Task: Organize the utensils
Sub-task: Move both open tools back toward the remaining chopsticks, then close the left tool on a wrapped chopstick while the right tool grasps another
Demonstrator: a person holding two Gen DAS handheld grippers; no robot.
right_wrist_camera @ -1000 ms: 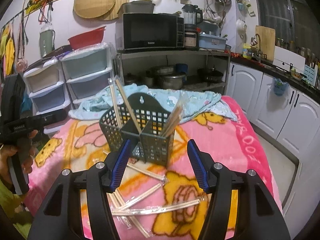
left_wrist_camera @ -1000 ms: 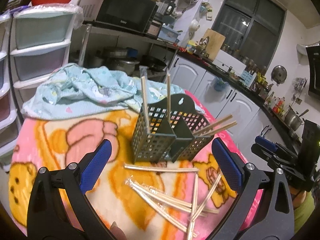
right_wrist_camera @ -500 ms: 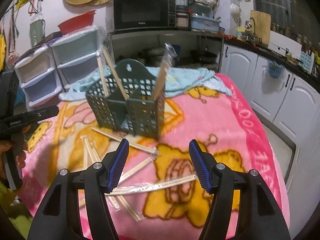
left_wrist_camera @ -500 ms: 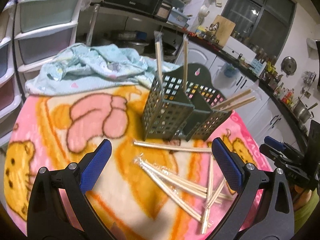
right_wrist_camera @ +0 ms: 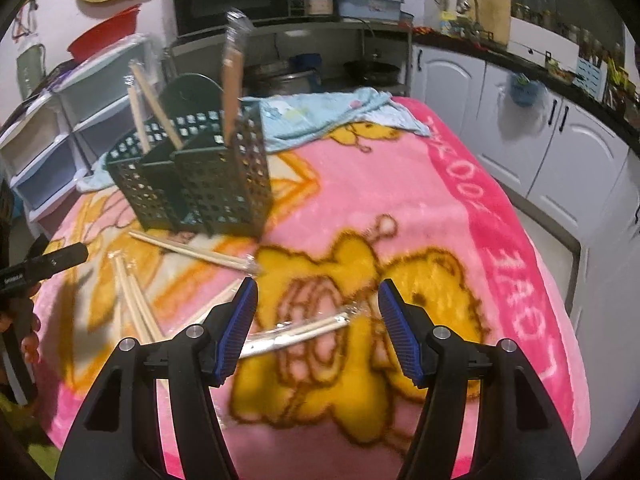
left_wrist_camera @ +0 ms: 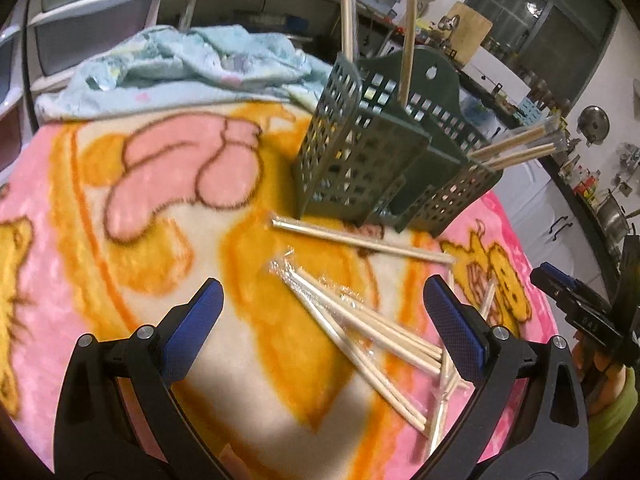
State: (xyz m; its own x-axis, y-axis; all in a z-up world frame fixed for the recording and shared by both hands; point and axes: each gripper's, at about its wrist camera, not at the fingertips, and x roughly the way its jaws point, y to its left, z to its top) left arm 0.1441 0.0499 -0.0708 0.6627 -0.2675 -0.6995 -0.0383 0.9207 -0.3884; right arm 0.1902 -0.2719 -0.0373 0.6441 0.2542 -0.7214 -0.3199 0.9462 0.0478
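Chopsticks in clear wrappers lie loose across the lower centre of the left view, between the spread, empty left gripper fingers. Lowering squarely over one pair looks wise, since they overlap. Further right and above, the green slotted holder stands upright with several pairs inside. In the right view, the right gripper gapes empty over one wrapped pair, holder upper left.

Green caddy upright, wrapped chopsticks scattered
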